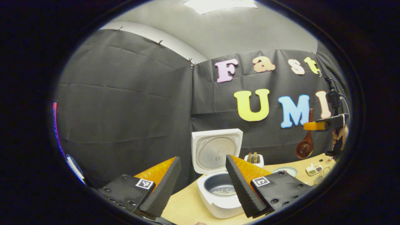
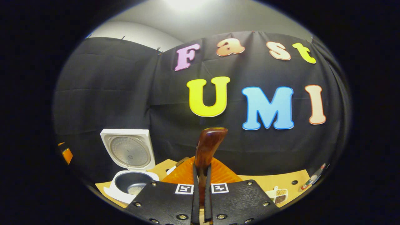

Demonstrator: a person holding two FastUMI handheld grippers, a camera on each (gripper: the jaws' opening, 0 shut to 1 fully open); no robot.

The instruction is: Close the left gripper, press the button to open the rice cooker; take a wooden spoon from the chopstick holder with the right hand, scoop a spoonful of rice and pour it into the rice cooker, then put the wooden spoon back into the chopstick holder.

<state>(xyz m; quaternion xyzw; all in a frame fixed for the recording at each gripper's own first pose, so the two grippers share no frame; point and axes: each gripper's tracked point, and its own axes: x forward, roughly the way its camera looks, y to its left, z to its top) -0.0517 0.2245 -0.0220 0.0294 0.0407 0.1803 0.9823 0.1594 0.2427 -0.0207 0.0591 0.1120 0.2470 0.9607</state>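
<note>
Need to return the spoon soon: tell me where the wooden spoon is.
The wooden spoon is clamped between the right gripper fingers; in the left gripper view it hangs bowl-down at far right, above the table, right of the open rice cooker.

L hand-held gripper [image 1: 203, 184] open, R hand-held gripper [image 2: 200, 187] clamped

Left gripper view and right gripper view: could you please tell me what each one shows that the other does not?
Left gripper view adds: the spoon bowl hanging below the right tongs, the hand holding them, the chopstick holder, a plate and the open left tongs.
Right gripper view adds: the spoon handle clamped between the right tongs, close up, and pen-like sticks at the table edge.
Both share: the open rice cooker with rice inside.
</note>
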